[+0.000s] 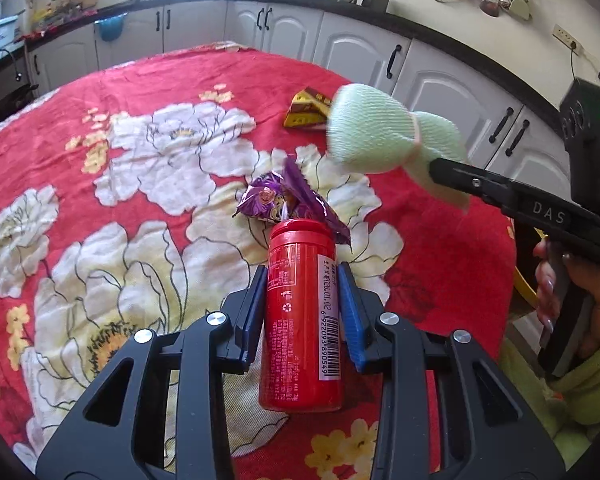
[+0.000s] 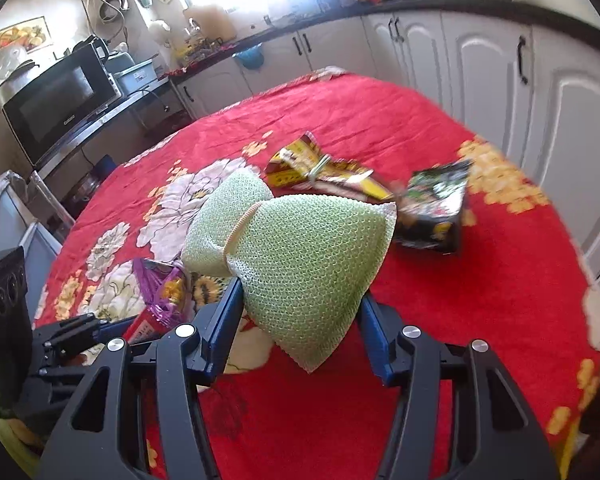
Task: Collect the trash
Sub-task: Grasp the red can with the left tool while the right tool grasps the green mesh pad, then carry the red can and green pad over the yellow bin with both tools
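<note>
A red cylindrical canister (image 1: 300,320) with a barcode label lies on the red floral tablecloth (image 1: 112,92). My left gripper (image 1: 302,276) is shut on it, one blue pad against each side. My right gripper (image 2: 300,292) is shut on a pale green mesh cloth (image 2: 308,248) and holds it above the table. In the left wrist view that cloth (image 1: 364,132) hangs from the right gripper (image 1: 444,172) at the right. A crumpled purple wrapper (image 1: 284,200) lies just beyond the canister's lid. A yellow-brown wrapper (image 2: 320,172) and a black-green packet (image 2: 436,208) lie farther off.
White cabinet doors (image 1: 340,48) under a dark counter run along the far and right sides of the table. A microwave (image 2: 60,104) stands on a shelf at the left. A person's hand (image 1: 560,292) holds the right gripper's handle.
</note>
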Action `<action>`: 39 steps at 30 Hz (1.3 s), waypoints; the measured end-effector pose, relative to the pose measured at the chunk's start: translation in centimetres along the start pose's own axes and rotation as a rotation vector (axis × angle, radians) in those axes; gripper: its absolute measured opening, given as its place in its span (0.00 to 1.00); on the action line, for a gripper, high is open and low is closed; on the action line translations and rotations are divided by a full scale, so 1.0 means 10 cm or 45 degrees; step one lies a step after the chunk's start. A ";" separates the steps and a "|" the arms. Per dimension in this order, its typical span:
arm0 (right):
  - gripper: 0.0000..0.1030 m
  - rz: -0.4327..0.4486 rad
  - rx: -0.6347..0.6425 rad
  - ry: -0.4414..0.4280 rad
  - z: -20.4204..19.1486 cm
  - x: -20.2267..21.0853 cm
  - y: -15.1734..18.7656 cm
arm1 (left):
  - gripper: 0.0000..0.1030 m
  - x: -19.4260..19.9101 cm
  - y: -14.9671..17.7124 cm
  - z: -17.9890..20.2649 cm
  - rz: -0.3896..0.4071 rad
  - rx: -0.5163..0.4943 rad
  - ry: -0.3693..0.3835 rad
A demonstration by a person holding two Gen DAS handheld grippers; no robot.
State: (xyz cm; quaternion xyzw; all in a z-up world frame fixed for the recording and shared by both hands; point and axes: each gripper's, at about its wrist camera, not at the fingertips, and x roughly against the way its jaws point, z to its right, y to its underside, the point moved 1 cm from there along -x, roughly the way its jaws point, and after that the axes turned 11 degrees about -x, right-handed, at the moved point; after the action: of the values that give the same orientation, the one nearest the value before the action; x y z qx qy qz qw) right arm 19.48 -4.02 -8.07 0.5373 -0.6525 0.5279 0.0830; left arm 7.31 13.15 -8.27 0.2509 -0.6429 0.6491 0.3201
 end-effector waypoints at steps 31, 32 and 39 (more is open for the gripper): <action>0.51 0.277 -0.076 0.143 0.73 1.20 0.06 | 0.27 0.26 -0.52 0.91 0.223 -0.130 0.107; 0.51 0.281 -0.082 0.145 0.76 1.23 0.07 | 0.27 0.25 -0.55 0.95 0.231 -0.130 0.113; 0.51 0.305 -0.106 0.176 0.93 1.40 0.13 | 0.27 0.23 -0.68 1.12 0.262 -0.147 0.138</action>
State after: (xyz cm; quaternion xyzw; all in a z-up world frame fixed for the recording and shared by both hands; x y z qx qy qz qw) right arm 16.93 -20.02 -3.36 0.4141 -0.7260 0.5423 0.0863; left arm 9.85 1.95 -1.44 0.1293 -0.6831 0.6532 0.3000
